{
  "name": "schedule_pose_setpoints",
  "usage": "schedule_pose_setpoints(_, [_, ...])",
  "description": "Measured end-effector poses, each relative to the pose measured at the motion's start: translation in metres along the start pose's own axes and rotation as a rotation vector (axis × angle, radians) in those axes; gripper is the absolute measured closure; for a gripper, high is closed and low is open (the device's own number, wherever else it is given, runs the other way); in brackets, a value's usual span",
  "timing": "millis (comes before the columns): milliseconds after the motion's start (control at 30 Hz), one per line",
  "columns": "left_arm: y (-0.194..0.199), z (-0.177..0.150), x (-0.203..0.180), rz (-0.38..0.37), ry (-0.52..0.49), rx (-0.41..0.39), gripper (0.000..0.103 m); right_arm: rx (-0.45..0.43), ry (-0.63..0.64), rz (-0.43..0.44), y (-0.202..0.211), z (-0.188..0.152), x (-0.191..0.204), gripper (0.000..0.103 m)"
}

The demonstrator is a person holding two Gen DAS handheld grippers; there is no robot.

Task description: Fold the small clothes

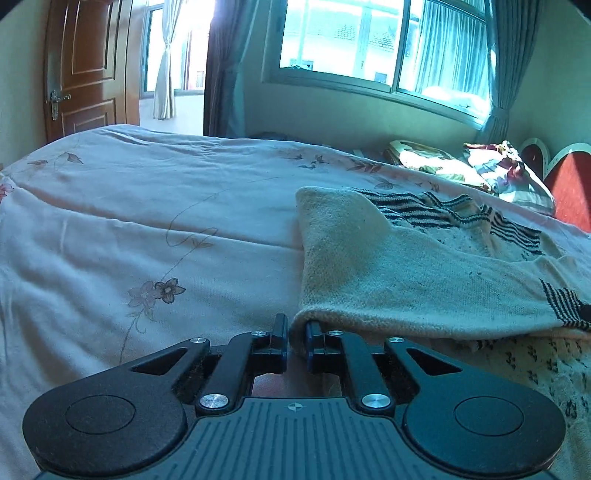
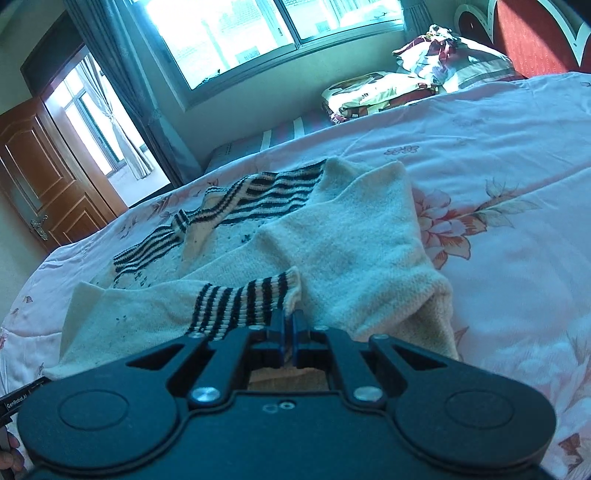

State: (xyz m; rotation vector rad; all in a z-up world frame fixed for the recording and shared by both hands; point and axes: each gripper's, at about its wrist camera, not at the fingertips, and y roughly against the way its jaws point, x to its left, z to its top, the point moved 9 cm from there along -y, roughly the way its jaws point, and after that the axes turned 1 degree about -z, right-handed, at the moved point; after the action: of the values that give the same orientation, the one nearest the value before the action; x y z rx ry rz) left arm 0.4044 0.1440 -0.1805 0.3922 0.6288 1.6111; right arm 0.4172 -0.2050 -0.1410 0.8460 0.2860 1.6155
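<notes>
A small cream knit sweater point(image 1: 388, 266) with black-striped cuffs and hem lies on the pink floral bedspread point(image 1: 129, 221). In the left wrist view its sleeve is folded across the body. My left gripper point(image 1: 295, 332) is shut on the near left edge of the sweater. In the right wrist view the sweater point(image 2: 332, 236) lies partly folded, a striped cuff point(image 2: 243, 302) in front. My right gripper point(image 2: 290, 321) is shut on the sweater's fabric just behind that cuff.
Pillows and folded bedding point(image 2: 417, 81) lie at the head of the bed by a red headboard point(image 2: 532, 33). A window point(image 1: 369, 40) and a wooden door point(image 1: 85, 66) stand beyond the bed. The bedspread point(image 2: 517, 221) extends to the right.
</notes>
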Motion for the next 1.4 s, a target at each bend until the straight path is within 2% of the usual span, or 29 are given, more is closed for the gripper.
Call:
schedule_pose_setpoints(133, [-0.002,0.001,0.001,0.005,0.013,0.004,0.093,-0.035,0.033,0.002,0.012,0.009,0.007,0.099])
schedule_pose_setpoints(233, [-0.002,0.002,-0.002,0.014,-0.020,0.008,0.093,0.050,0.051,-0.042,-0.006,-0.006,-0.002,0.098])
schedule_pose_setpoints(267, [0.000,0.002,-0.003,0.011,-0.034,0.013,0.093,0.038,0.038,-0.030,-0.006,-0.007,-0.003,0.098])
schedule_pose_setpoints(300, [0.005,0.003,-0.001,-0.005,-0.030,0.013,0.089,0.041,0.026,-0.026,-0.006,-0.006,-0.004,0.098])
schedule_pose_setpoints(333, [0.010,0.003,0.002,-0.010,-0.022,0.010,0.075,0.042,0.011,-0.022,-0.005,-0.004,-0.005,0.098])
schedule_pose_setpoints(367, [0.017,0.002,0.009,0.007,-0.018,0.010,0.068,0.050,0.000,-0.015,-0.006,-0.004,-0.005,0.097])
schedule_pose_setpoints(400, [0.022,0.001,0.015,0.024,-0.019,0.015,0.065,0.056,-0.001,-0.013,-0.006,-0.004,-0.005,0.096])
schedule_pose_setpoints(433, [0.028,0.000,0.022,0.040,-0.009,0.015,0.065,0.059,0.002,-0.013,-0.006,-0.004,-0.005,0.096])
schedule_pose_setpoints(500, [0.041,0.007,0.027,0.018,0.035,-0.016,0.065,0.063,0.005,-0.008,-0.005,-0.004,-0.005,0.095])
schedule_pose_setpoints(600, [0.043,0.028,0.000,-0.099,0.034,-0.065,0.065,0.060,0.004,-0.008,-0.005,-0.005,-0.005,0.095])
schedule_pose_setpoints(667, [0.031,0.030,-0.023,-0.183,0.028,-0.042,0.065,0.059,0.006,-0.012,-0.005,-0.005,-0.005,0.096])
schedule_pose_setpoints(700, [0.020,0.025,-0.032,-0.193,0.017,-0.013,0.065,0.058,0.008,-0.014,-0.004,-0.006,-0.005,0.096])
schedule_pose_setpoints(767, [-0.003,0.004,-0.033,-0.139,-0.012,0.053,0.066,0.054,0.015,-0.024,-0.004,-0.006,-0.005,0.097])
schedule_pose_setpoints(800, [-0.001,0.002,-0.034,-0.147,-0.025,0.010,0.066,0.048,0.018,-0.032,-0.003,-0.005,-0.005,0.098])
schedule_pose_setpoints(1033, [0.008,0.006,-0.040,-0.159,0.011,0.021,0.066,-0.012,0.061,-0.060,0.005,0.005,-0.005,0.099])
schedule_pose_setpoints(1100, [0.008,0.008,-0.037,-0.153,0.023,0.014,0.066,-0.040,0.086,-0.106,0.008,0.009,-0.009,0.102])
schedule_pose_setpoints(1200, [0.003,0.002,-0.036,-0.157,0.022,0.035,0.066,-0.008,0.061,-0.105,0.003,0.008,-0.019,0.102])
schedule_pose_setpoints(1267, [0.000,-0.003,-0.036,-0.182,0.049,0.035,0.066,-0.025,0.070,-0.075,0.008,0.010,-0.013,0.102])
schedule_pose_setpoints(1300, [-0.001,-0.003,-0.035,-0.185,0.060,0.033,0.066,-0.025,0.059,-0.043,0.010,0.011,-0.009,0.096])
schedule_pose_setpoints(1333, [-0.001,-0.002,-0.036,-0.184,0.060,0.035,0.066,-0.019,0.052,-0.011,0.011,0.010,-0.003,0.085])
schedule_pose_setpoints(1367, [0.001,0.001,-0.037,-0.176,0.057,0.044,0.066,-0.023,0.063,0.007,0.011,0.009,0.005,0.080])
schedule_pose_setpoints(1400, [0.005,0.004,-0.037,-0.171,0.060,0.039,0.066,-0.023,0.088,0.012,0.010,0.007,0.012,0.079])
